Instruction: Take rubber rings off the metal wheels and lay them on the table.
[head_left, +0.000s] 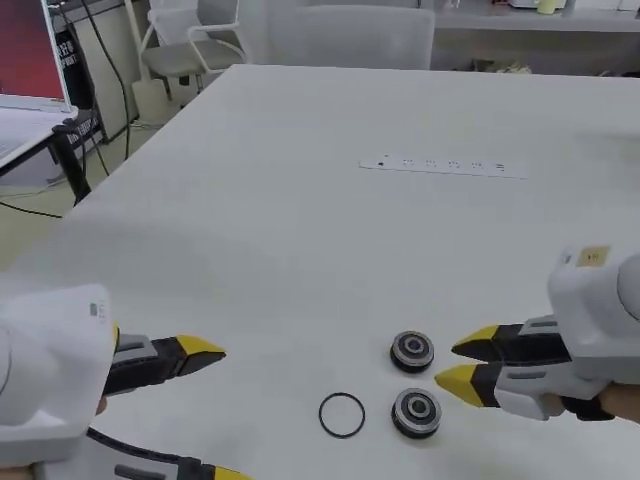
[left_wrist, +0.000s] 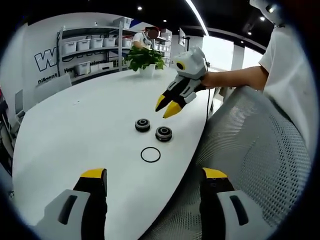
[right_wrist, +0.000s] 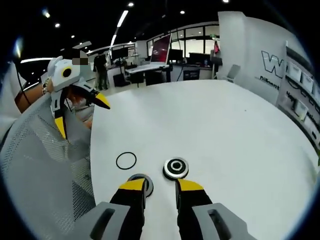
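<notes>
As you look down, two metal wheels sit lower right, an upper wheel (head_left: 412, 350) and a lower wheel (head_left: 416, 411), with one rubber ring (head_left: 342, 414) flat just left of the lower wheel. Your right gripper (head_left: 450, 363) points at them, jaws slightly apart, empty. Your left gripper (head_left: 220, 412) is lower left, jaws wide apart. One power strip (head_left: 443, 166) lies above.

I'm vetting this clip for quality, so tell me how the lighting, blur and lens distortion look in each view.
Head view: soft and slightly blurred, even light, faint shadow under the near wheel. Left gripper view: strong fisheye bows the table edge; the ceiling light strip is blown out. Right gripper view: same fisheye bowing, bright ceiling lights, table evenly lit without glare.
</notes>
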